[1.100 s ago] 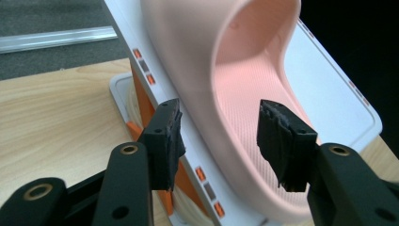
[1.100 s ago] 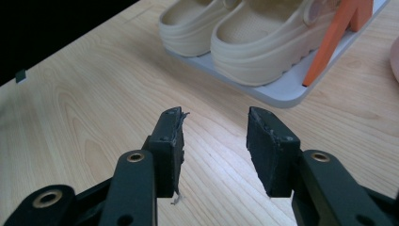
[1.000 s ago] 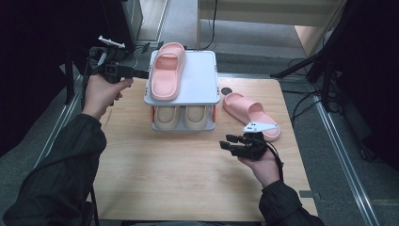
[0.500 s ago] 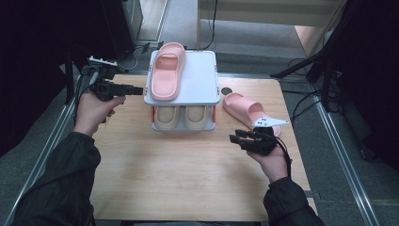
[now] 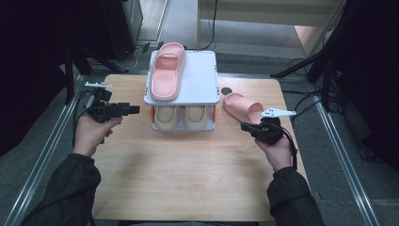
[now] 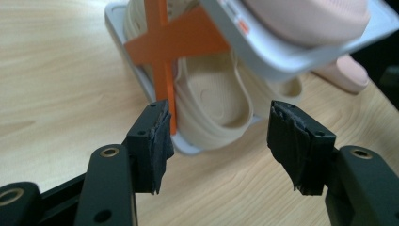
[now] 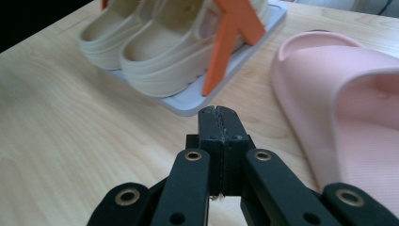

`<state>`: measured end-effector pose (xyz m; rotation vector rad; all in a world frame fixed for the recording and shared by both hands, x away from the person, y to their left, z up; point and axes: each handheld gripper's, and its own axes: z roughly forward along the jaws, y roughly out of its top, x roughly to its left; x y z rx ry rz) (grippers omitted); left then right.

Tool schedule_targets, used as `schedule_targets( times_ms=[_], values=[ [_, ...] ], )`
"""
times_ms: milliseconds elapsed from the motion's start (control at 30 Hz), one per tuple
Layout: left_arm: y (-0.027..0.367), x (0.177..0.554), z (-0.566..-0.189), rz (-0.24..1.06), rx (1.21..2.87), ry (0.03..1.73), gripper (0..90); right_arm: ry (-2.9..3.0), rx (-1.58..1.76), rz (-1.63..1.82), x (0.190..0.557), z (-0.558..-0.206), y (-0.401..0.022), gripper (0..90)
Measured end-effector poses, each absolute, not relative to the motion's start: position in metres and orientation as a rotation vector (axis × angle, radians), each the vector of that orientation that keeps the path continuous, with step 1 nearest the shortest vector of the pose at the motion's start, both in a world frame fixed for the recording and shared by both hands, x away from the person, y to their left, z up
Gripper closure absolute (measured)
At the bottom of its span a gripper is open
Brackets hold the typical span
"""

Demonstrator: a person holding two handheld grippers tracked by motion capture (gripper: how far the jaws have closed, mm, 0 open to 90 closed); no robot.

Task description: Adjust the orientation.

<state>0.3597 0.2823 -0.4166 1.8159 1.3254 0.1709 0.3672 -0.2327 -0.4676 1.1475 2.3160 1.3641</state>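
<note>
The left tool (image 5: 134, 109) is held level at the left of the two-tier rack (image 5: 207, 75), pointing at it; its jaws have just been opening and stand wide with nothing between them. The right tool (image 5: 245, 126) has just closed fully, empty, just beside the pink slipper (image 5: 242, 106) on the bench (image 5: 188, 179). Count: two pink slippers, one on the rack top (image 5: 165, 77); apparently two beige slippers (image 5: 183, 117) below.

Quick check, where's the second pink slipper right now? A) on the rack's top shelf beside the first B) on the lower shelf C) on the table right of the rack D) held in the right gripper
C: the pink slipper lies on the table right of the rack, just ahead of the right gripper, whose fingers are shut on nothing.
</note>
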Motion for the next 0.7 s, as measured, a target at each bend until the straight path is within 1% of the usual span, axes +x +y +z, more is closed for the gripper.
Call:
schedule_targets(
  times_ms=[200, 333, 400, 567, 700],
  values=[
    [0.286, 0.344, -0.431, 0.182, 1.804, 1.334, 40.2, 2.293, 1.233, 1.344, 0.39, -0.476, -0.249, 90.0],
    [0.289, 0.334, -0.44, 0.188, 1.798, 1.356, 38.5, 2.239, 1.272, 1.338, 0.405, -0.482, -0.262, 90.0],
    [0.291, 0.328, -0.443, 0.208, 1.802, 1.367, 38.4, 2.232, 1.286, 1.323, 0.411, -0.485, -0.267, 90.0],
    [0.295, 0.316, -0.45, 0.213, 1.799, 1.372, 38.5, 2.231, 1.32, 1.271, 0.423, -0.491, -0.273, 90.0],
    [0.294, 0.307, -0.456, 0.23, 1.808, 1.344, 38.4, 2.219, 1.344, 1.258, 0.43, -0.496, -0.278, 90.0]
  ],
)
